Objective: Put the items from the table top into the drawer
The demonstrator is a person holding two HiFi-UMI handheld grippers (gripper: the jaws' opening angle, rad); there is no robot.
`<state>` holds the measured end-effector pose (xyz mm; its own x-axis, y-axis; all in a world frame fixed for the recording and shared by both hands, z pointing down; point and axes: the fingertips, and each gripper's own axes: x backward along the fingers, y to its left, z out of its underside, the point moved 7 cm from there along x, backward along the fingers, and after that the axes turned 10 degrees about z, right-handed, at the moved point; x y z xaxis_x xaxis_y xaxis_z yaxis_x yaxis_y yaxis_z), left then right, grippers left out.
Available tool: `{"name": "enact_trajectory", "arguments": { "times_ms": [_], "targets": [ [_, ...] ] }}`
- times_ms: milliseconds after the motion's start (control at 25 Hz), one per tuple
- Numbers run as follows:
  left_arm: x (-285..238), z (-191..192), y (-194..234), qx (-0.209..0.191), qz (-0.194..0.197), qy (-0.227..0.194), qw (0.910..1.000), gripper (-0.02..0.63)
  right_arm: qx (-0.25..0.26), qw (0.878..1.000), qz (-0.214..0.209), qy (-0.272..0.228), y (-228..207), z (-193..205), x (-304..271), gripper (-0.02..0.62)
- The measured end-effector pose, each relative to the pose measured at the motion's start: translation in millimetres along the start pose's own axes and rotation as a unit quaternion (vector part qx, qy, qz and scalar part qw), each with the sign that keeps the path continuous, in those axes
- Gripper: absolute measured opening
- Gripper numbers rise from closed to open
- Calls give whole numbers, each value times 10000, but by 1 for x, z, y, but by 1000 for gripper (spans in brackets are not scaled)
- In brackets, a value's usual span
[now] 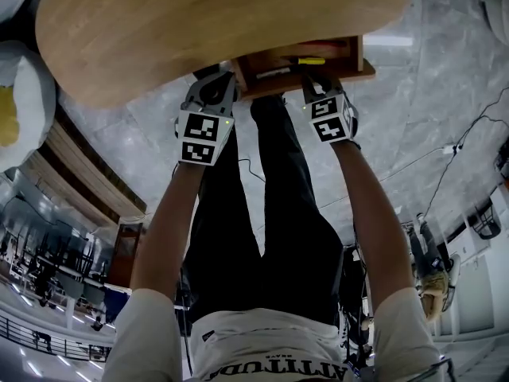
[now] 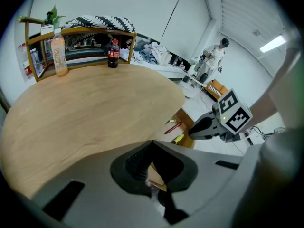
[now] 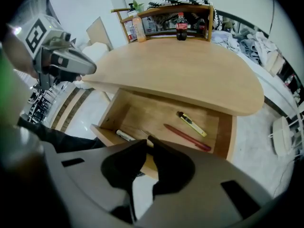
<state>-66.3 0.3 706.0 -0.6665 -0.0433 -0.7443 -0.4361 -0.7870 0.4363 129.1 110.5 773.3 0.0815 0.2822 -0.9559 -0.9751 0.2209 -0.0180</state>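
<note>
The wooden drawer stands pulled out from under the round table top. Inside it lie a yellow utility knife, a red pen and a black-and-white marker. My right gripper hangs over the drawer's front edge, its jaws a narrow gap apart with nothing held between them. My left gripper is at the table's rim left of the drawer, fingertips together; a sliver of wood shows behind them. In the head view both the left gripper and the right gripper sit at the drawer.
A wooden shelf at the table's far side holds an orange drink bottle and a cola bottle. The person's legs are below the drawer. Cables run over the marble floor, and clothes are piled at the right.
</note>
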Motion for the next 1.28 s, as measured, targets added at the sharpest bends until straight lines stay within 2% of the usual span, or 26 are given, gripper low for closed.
{"name": "enact_trajectory", "arguments": {
  "times_ms": [200,400,640,800,1080,1280],
  "targets": [
    [9,-8,-7,-4,-87,-84,9999,21,105,9996,-25,-273,-9,-13,18,57],
    [31,-25,-25,-81,-153,-94,9998,21,240,9987,-26,-460,-12,-17,61,57],
    [81,-62,-59,-166,-283,-156,9993,21,220,9969,-66,-755,-19,-25,142,57],
    [111,-82,-88,-235,-335,-179,9990,21,103,9946,64,-1026,-32,-28,199,51],
    [172,-103,-129,-48,-469,-407,9981,21,-254,9890,284,-1432,-41,-39,284,32],
    [223,-115,-138,-40,-678,-720,9951,21,-156,9847,314,-1704,-32,-56,326,25]
  ]
}}
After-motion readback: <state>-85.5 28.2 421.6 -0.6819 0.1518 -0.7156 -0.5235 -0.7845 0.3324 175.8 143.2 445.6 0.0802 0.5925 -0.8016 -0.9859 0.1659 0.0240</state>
